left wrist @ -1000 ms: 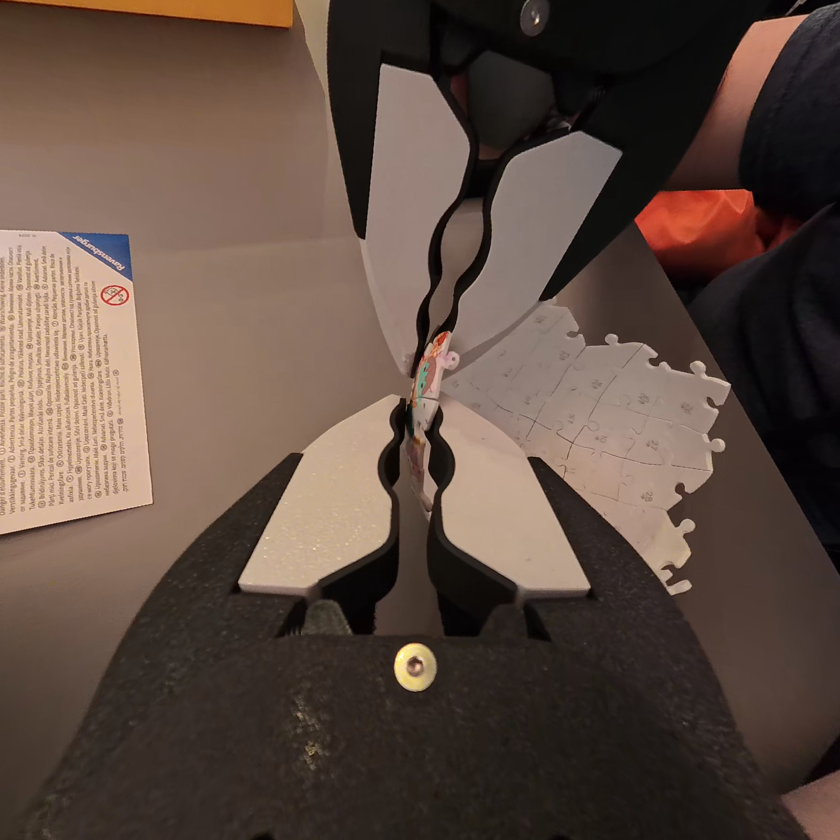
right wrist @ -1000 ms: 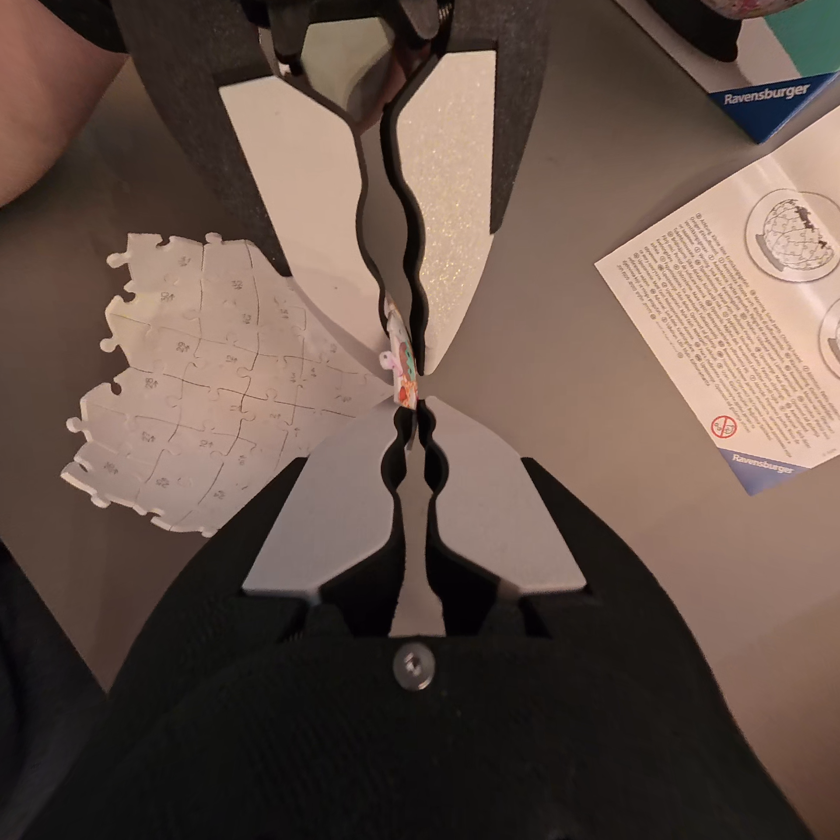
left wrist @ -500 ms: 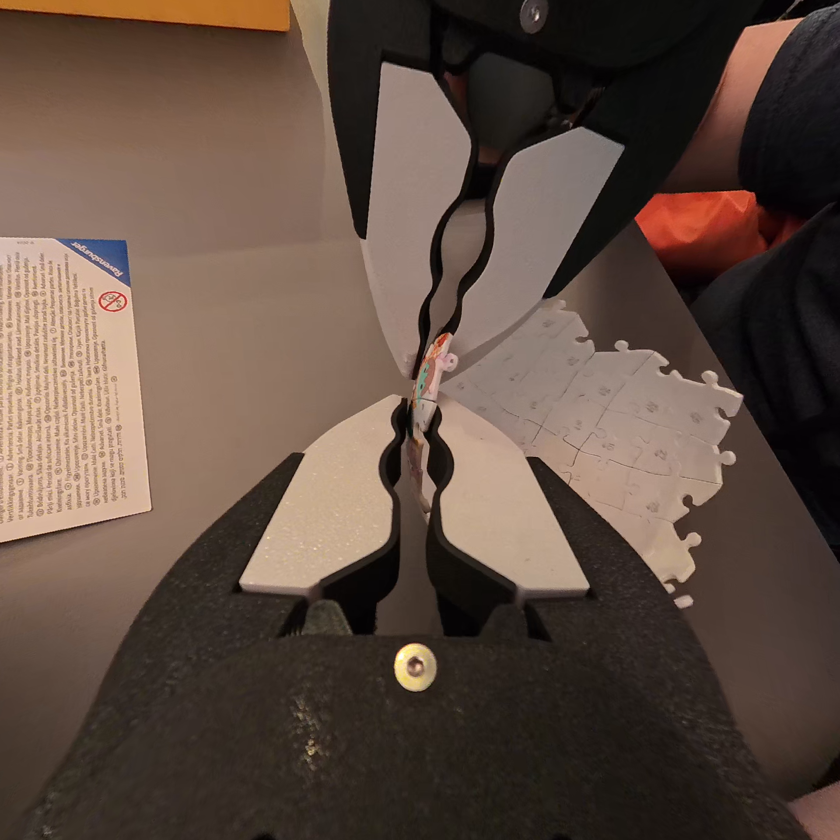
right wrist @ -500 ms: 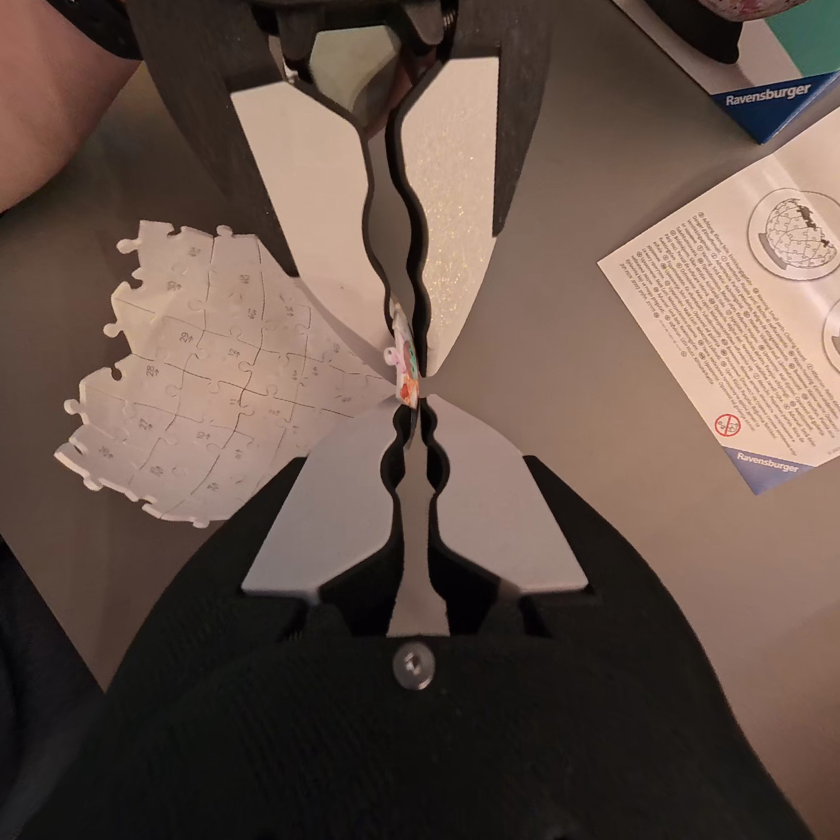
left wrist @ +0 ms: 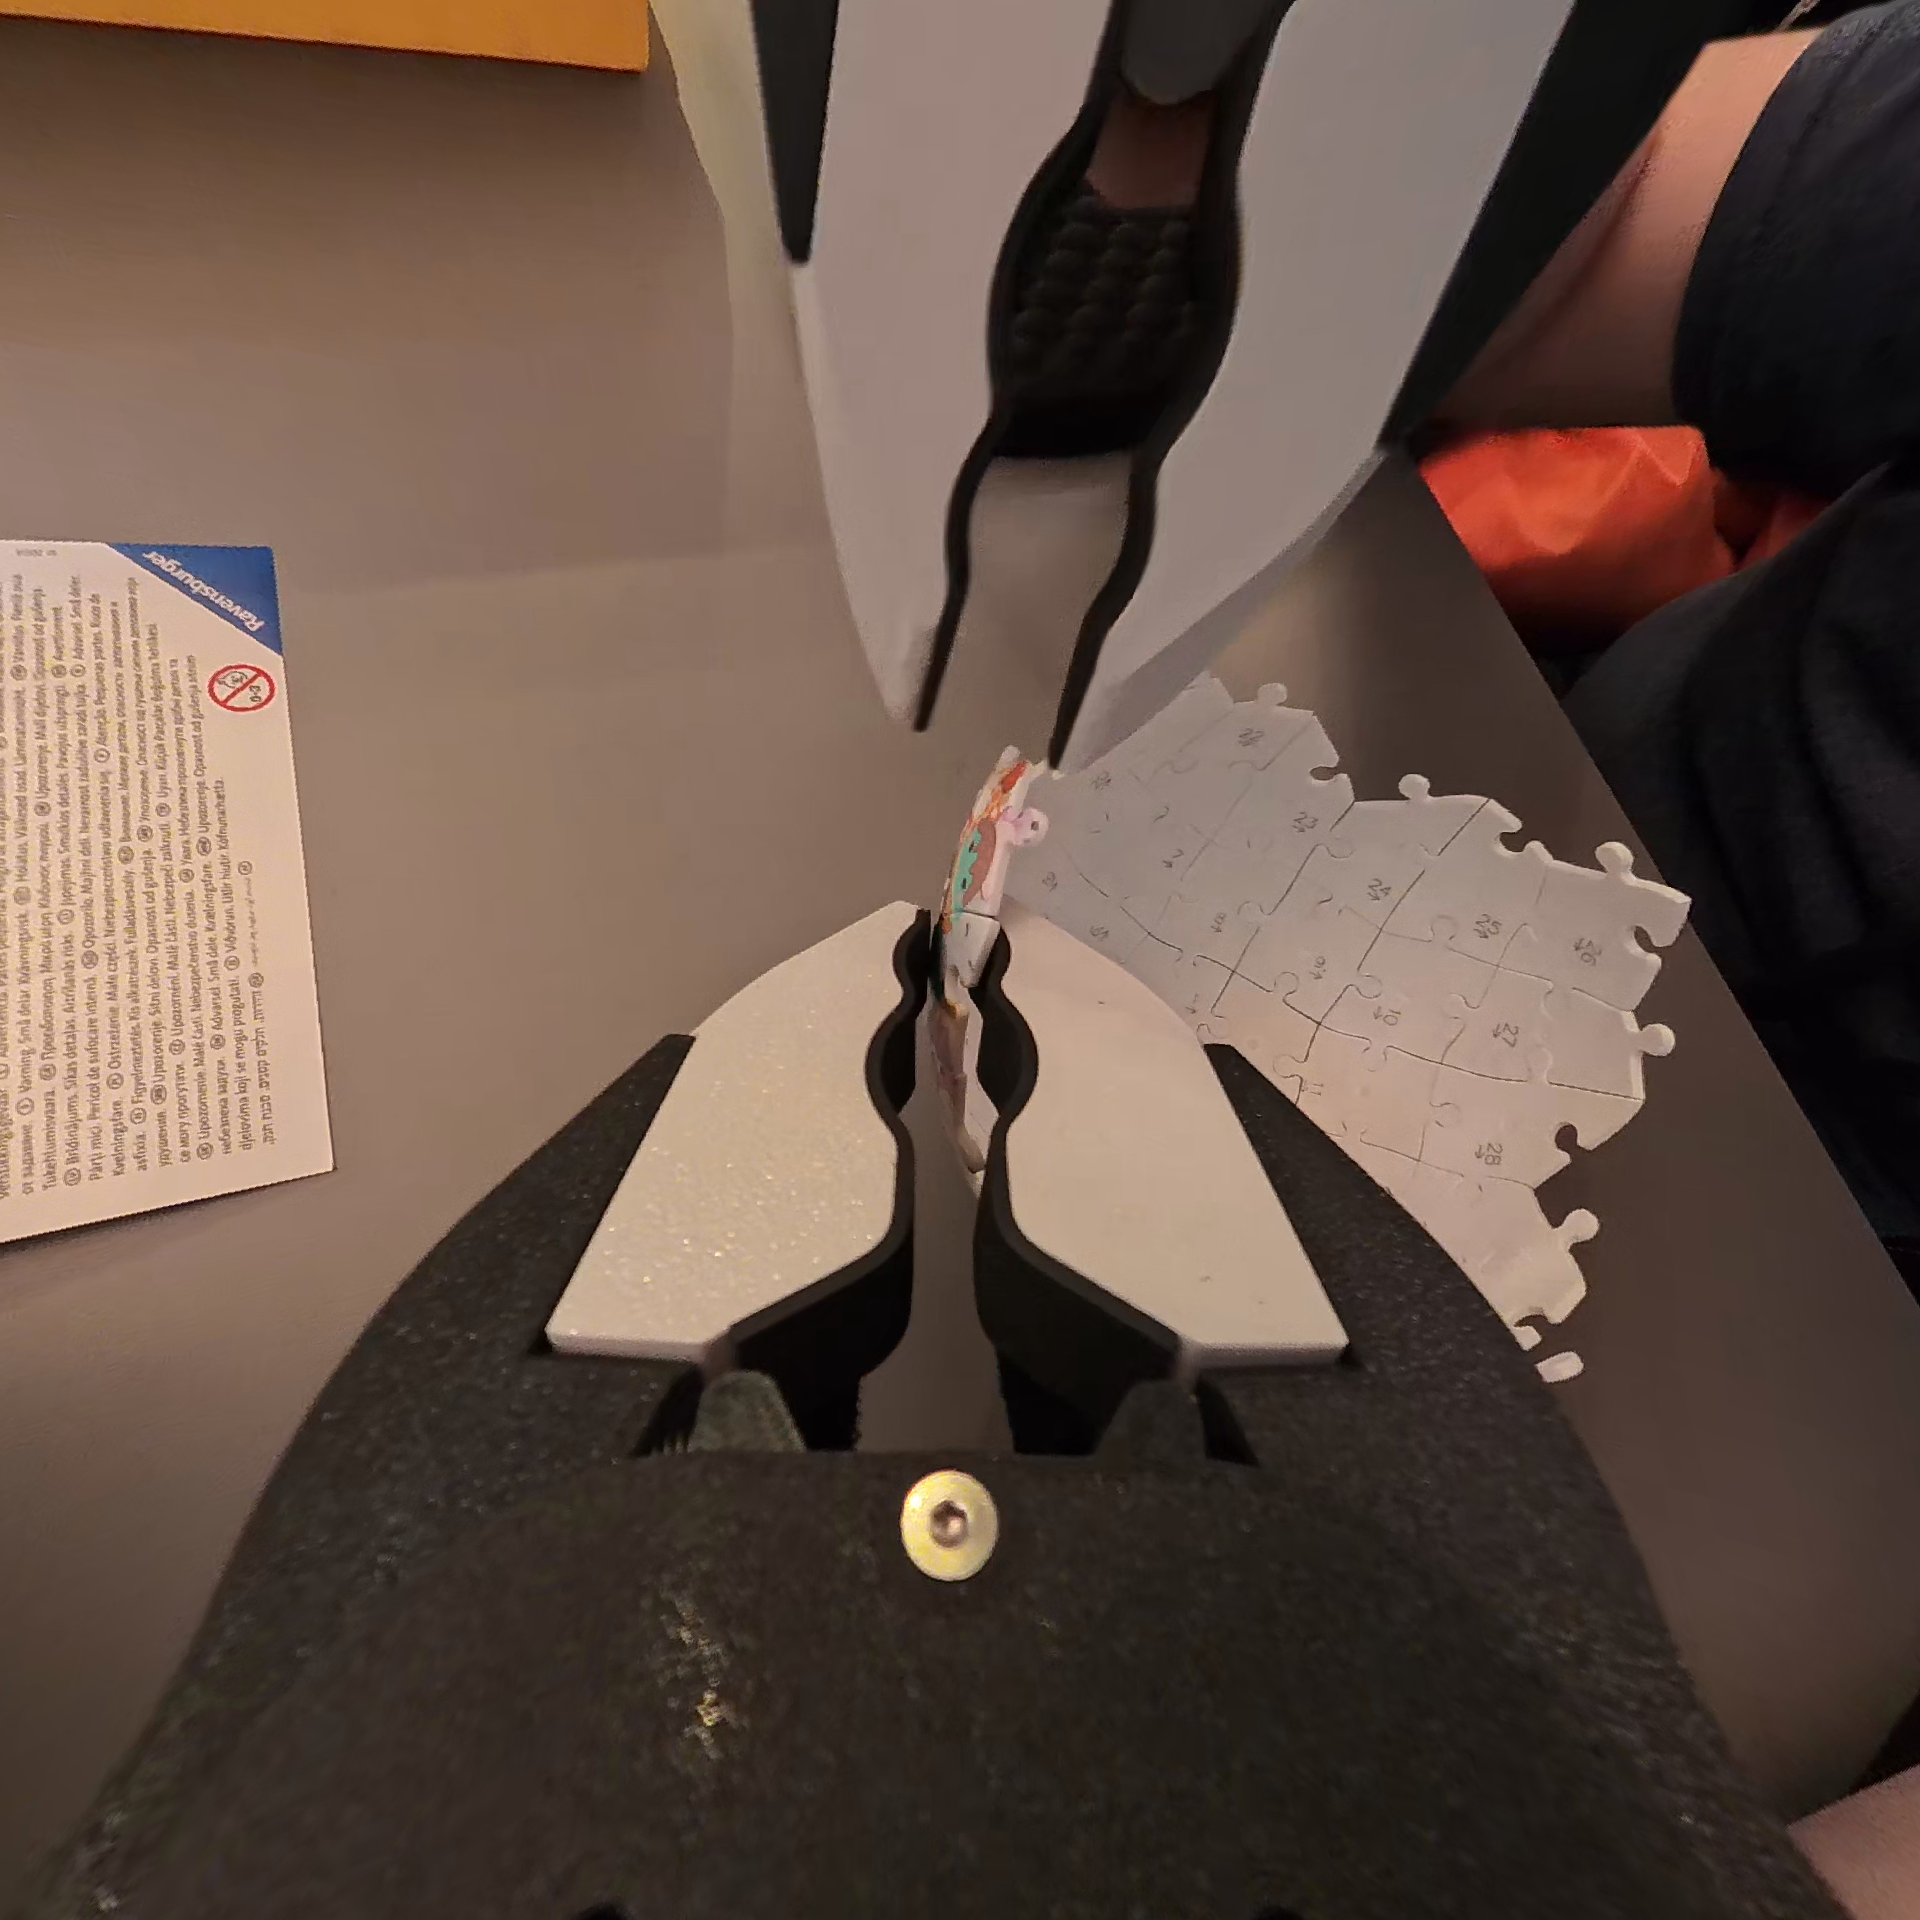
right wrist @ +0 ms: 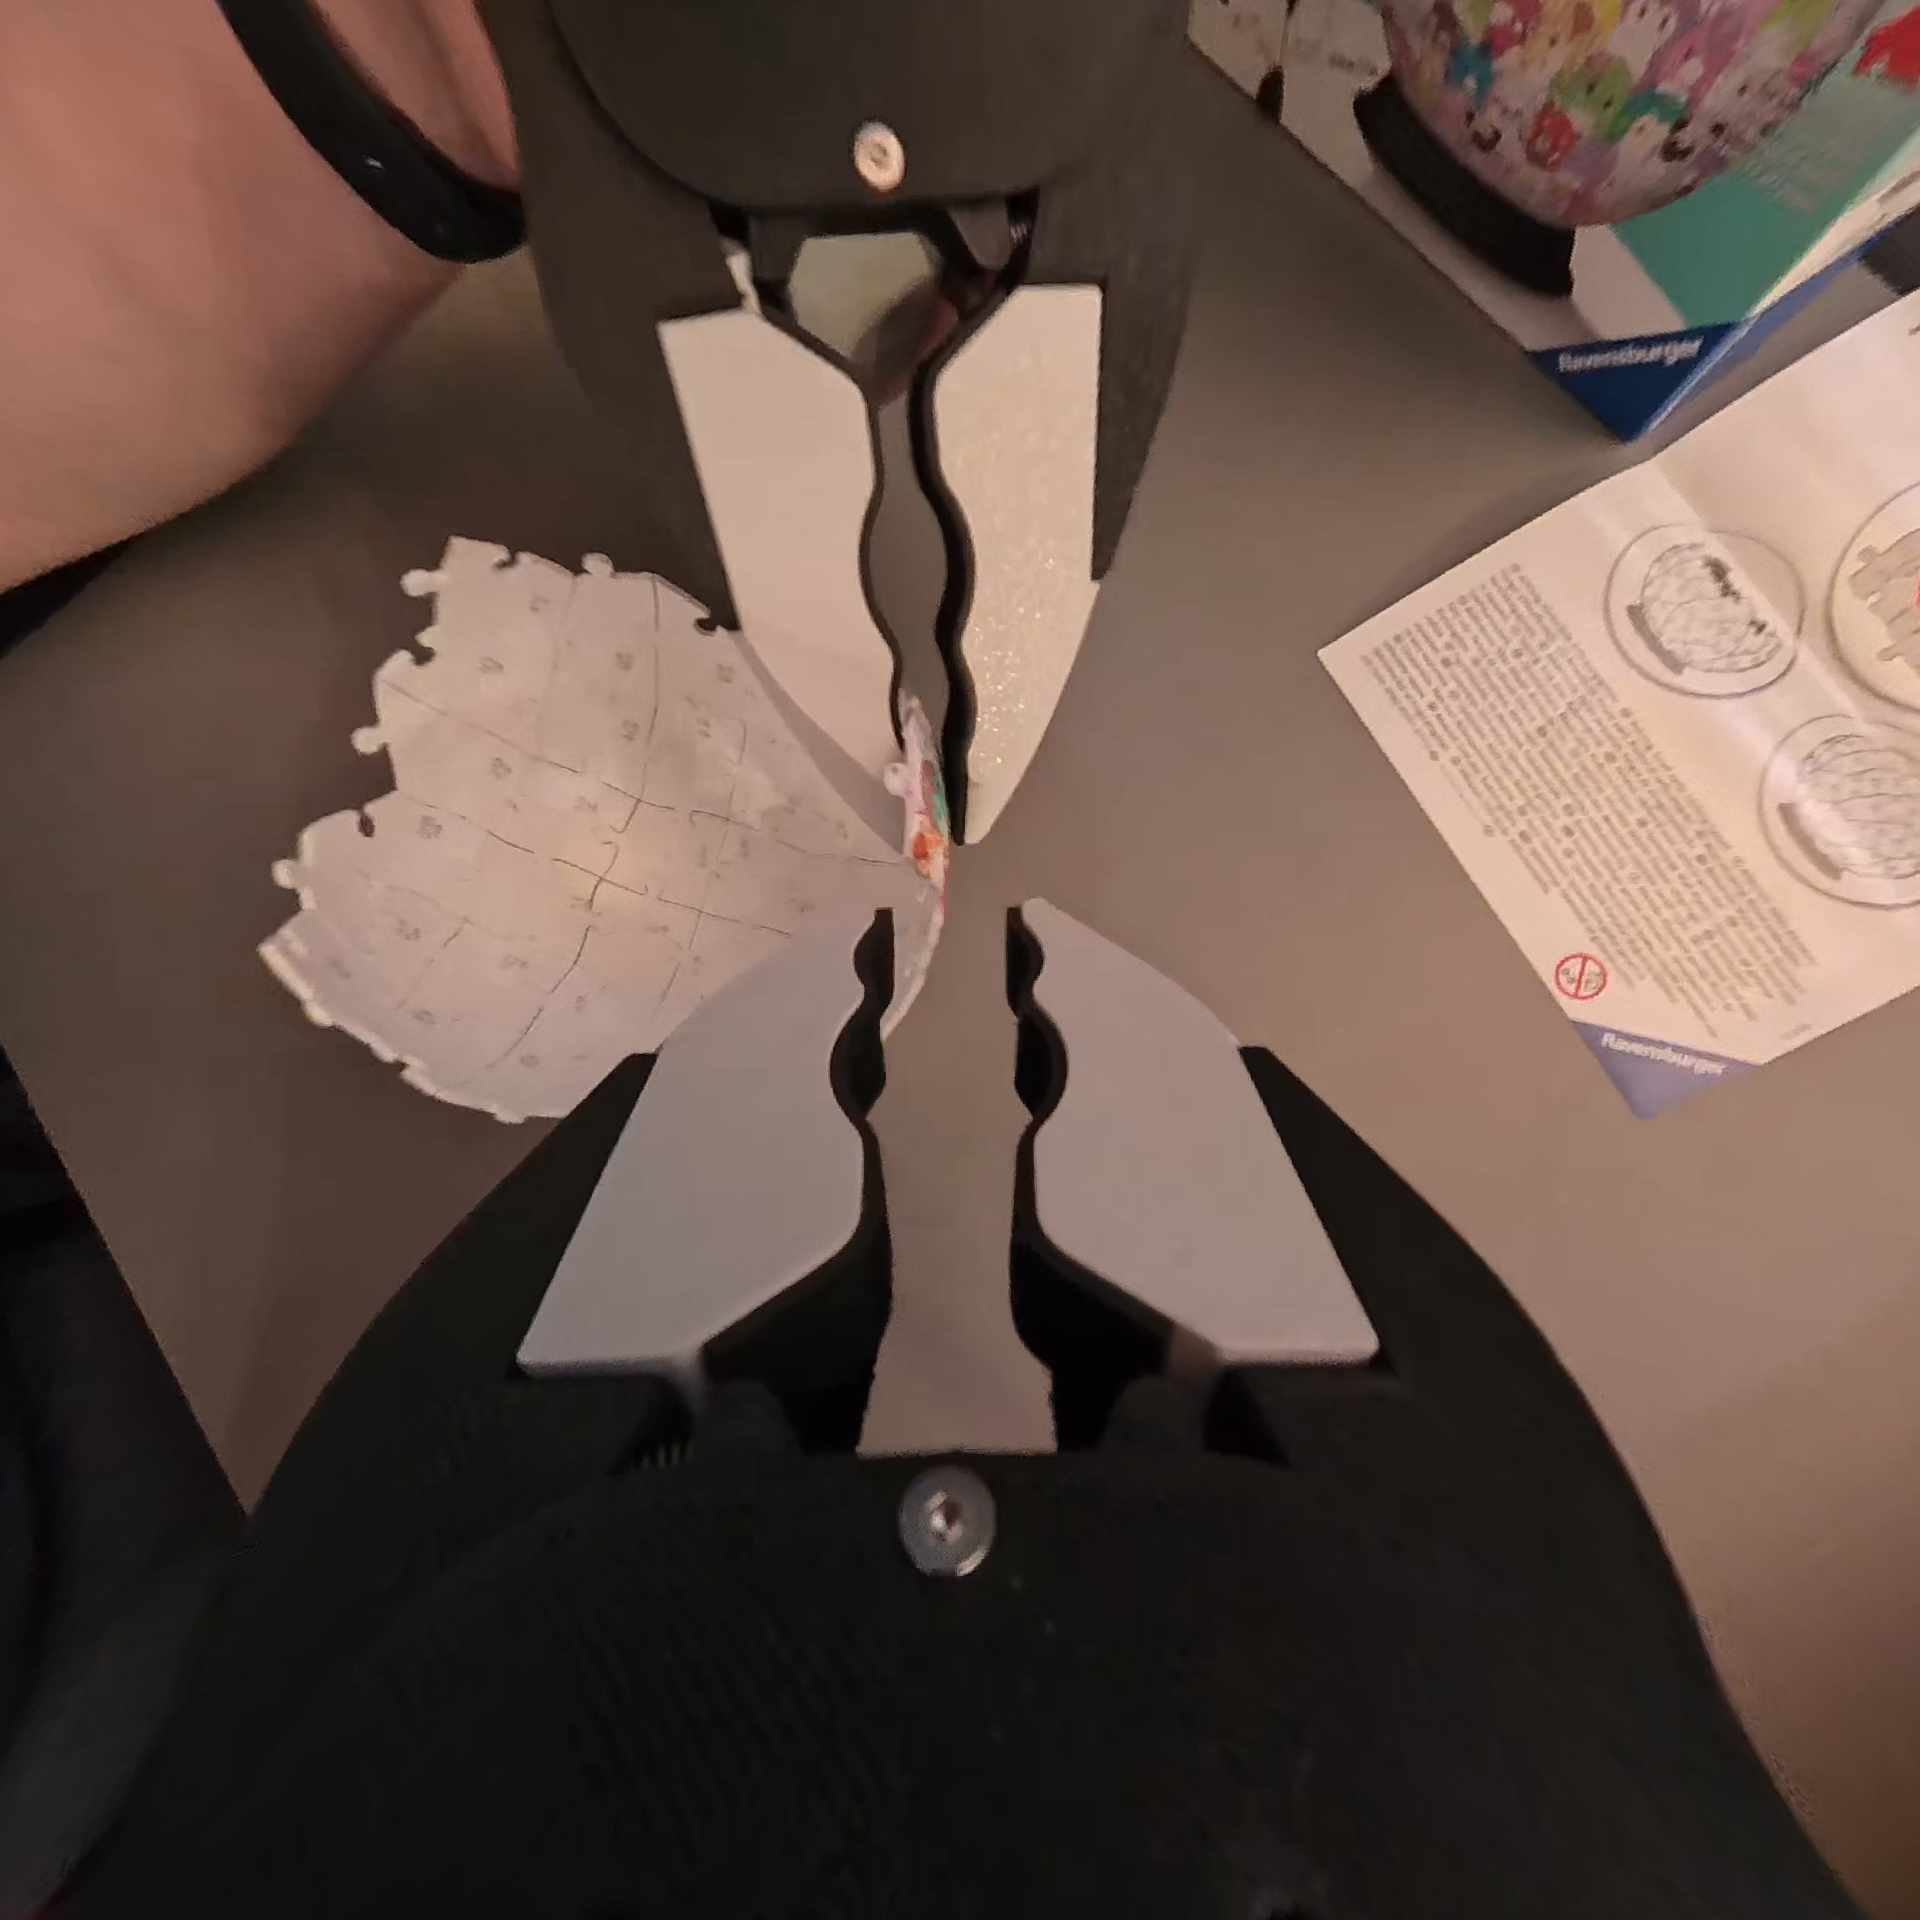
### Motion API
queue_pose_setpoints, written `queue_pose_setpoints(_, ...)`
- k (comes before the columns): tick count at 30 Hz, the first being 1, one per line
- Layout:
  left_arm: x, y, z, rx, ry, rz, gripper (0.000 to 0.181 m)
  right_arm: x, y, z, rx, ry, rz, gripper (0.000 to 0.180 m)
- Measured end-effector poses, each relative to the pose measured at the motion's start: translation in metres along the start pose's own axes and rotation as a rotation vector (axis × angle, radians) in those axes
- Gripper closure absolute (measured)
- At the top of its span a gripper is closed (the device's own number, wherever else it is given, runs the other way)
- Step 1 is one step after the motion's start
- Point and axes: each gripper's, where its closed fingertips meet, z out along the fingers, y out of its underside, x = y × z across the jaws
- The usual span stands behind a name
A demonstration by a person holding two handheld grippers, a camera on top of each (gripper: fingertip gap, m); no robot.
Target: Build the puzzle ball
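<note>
A: We have our left gripper (left wrist: 961,935) pinched on the curved shell of joined white puzzle pieces (left wrist: 1382,977), its fingers clamped on the shell's narrow end, where the colourful printed face (left wrist: 982,852) shows edge-on.

B: And our right gripper (right wrist: 945,914) has its fingers parted, with a clear gap between them. In the right wrist view one fingertip sits just beside the shell's (right wrist: 540,842) narrow end; we cannot tell whether it touches.

A: The shell is held above the grey surface (left wrist: 468,416), fanning out toward the surface edge nearest the person, pale numbered backs facing us.

B: In the left wrist view the right gripper (left wrist: 992,732) comes in from the top of the frame, tips just above the coloured rim.

A: The white printed instruction sheet with a blue corner (right wrist: 1642,769) lies flat on the surface, well apart from the shell.

B: Beyond it, at the far edge, stands the puzzle box with a colourful ball pictured on it (right wrist: 1621,177). A bare forearm (right wrist: 187,270) with a black strap sits behind the left gripper (right wrist: 940,831).
</note>
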Motion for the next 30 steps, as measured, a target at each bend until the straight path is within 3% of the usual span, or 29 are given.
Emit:
queue_pose_setpoints(6, 0.000, 0.000, 0.000, 0.005, 0.009, -0.006, 0.175, -0.003, -0.001, 0.003, 0.080, -0.095, 0.118, 0.155)
queue_pose_setpoints(11, 0.000, 0.001, 0.000, 0.006, 0.016, -0.009, 0.174, 0.006, 0.021, 0.001, -0.030, -0.048, 0.162, 0.155)
queue_pose_setpoints(19, 0.000, 0.002, 0.000, 0.003, 0.017, -0.012, 0.174, -0.003, 0.017, 0.004, -0.090, -0.132, 0.155, 0.177)
queue_pose_setpoints(30, 0.000, 0.003, 0.000, 0.001, 0.019, -0.019, 0.171, -0.005, 0.022, 0.010, -0.131, -0.130, 0.094, 0.179)
